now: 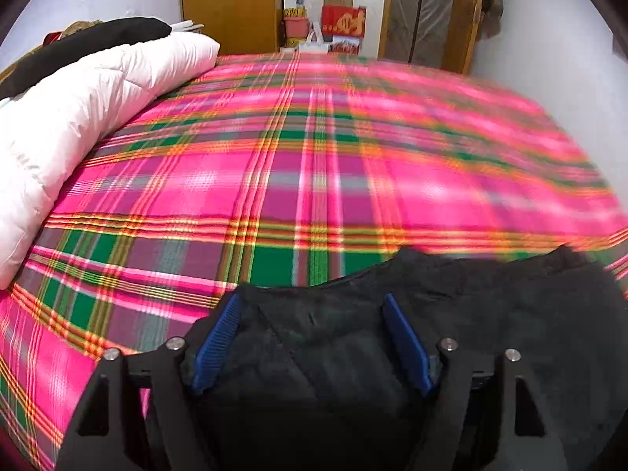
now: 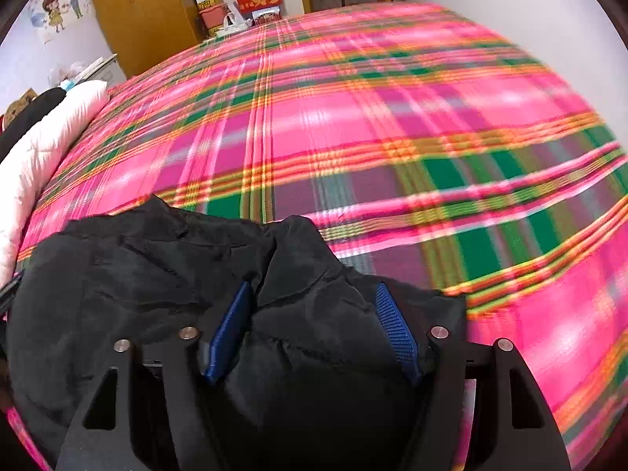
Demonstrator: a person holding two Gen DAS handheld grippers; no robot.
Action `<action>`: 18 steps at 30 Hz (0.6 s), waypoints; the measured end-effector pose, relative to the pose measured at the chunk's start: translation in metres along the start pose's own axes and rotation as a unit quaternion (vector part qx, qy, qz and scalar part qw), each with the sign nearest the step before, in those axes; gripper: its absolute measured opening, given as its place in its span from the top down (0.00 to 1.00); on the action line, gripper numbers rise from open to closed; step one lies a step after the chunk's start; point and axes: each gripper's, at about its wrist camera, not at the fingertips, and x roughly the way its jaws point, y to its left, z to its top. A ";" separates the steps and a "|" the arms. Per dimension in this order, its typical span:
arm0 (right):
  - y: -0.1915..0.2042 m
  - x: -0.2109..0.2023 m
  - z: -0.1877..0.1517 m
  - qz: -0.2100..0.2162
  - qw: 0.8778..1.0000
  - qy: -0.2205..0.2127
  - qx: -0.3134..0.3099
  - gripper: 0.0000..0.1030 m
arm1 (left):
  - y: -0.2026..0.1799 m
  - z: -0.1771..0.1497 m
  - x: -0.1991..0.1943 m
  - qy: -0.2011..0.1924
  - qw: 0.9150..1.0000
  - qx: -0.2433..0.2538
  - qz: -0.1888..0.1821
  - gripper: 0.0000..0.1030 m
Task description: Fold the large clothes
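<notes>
Fingers (image 1: 404, 343) of both grippers clamped on black jacket (image 2: 149, 267), plaid bedspread (image 1: 274, 157) beneath.

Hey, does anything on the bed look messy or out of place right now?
Only the black jacket: it lies bunched and creased at the near edge of the plaid bedspread, not yet folded flat. The white quilt is rolled along the left side. Nothing looks spilled or damaged.

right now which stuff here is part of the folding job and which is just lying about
Part of the job:
- black jacket
- left gripper
- right gripper
- plaid bed cover, the work surface

Just lying about:
- white quilt
- red box
- wooden wardrobe
</notes>
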 end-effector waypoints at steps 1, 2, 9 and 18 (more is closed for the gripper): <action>0.000 -0.019 0.000 0.009 1.000 -0.020 0.001 0.37 | 0.001 0.001 -0.017 -0.011 1.000 -0.004 -0.008 0.28; -0.001 -0.037 -0.002 0.019 0.999 -0.037 0.003 0.37 | 0.001 0.000 -0.034 -0.024 1.000 -0.006 -0.016 0.28; 0.013 -0.104 -0.053 0.051 0.996 -0.069 -0.027 0.37 | -0.024 -0.046 -0.118 -0.074 0.993 -0.001 -0.092 0.28; 0.009 -0.033 -0.074 0.032 0.998 0.033 -0.039 0.52 | -0.033 -0.084 -0.058 0.001 0.996 -0.021 -0.085 0.26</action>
